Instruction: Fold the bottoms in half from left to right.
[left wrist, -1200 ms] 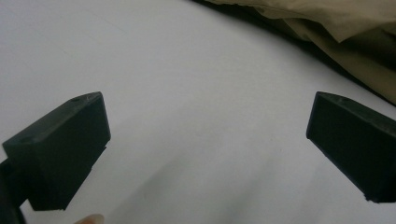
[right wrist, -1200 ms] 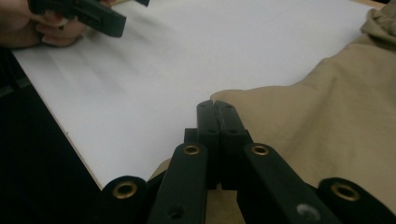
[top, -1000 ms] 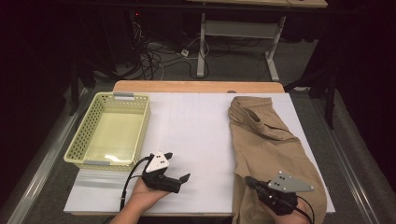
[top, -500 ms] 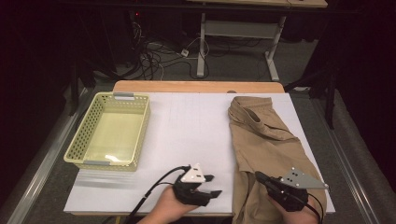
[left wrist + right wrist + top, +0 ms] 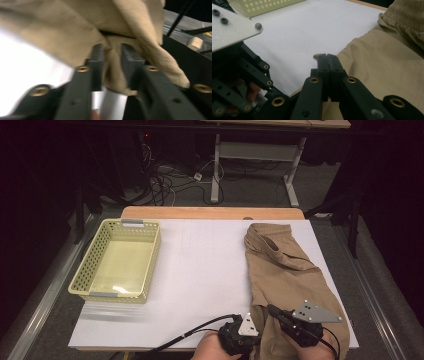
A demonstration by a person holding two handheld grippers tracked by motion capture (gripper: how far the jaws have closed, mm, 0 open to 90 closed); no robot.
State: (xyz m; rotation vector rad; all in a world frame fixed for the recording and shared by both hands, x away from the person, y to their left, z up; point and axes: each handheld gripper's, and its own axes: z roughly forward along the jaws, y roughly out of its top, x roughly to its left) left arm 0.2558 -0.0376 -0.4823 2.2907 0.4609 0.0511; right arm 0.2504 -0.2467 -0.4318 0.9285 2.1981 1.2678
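A khaki garment (image 5: 285, 270) lies along the right side of the white table (image 5: 200, 265). My left gripper (image 5: 256, 338) is at its near left corner. In the left gripper view its jaws have just been closing, and a fold of the cloth (image 5: 113, 67) fills the gap between the pads of the left gripper (image 5: 112, 50). My right gripper (image 5: 271, 309) rests on the garment's near end, pointing away and left. In the right gripper view the right gripper (image 5: 327, 56) is shut, with a sliver of khaki hem (image 5: 317, 56) at its tips.
A pale yellow mesh basket (image 5: 112, 295) stands on the table's left side, and its wall (image 5: 262, 6) also shows far off in the right gripper view. White tabletop lies between it and the garment. Cables and table legs sit on the dark floor beyond the far edge.
My left hand has slid right along the near edge, from in front of the basket to the garment's corner, and its jaws have come in around the cloth. The right gripper has kept still.
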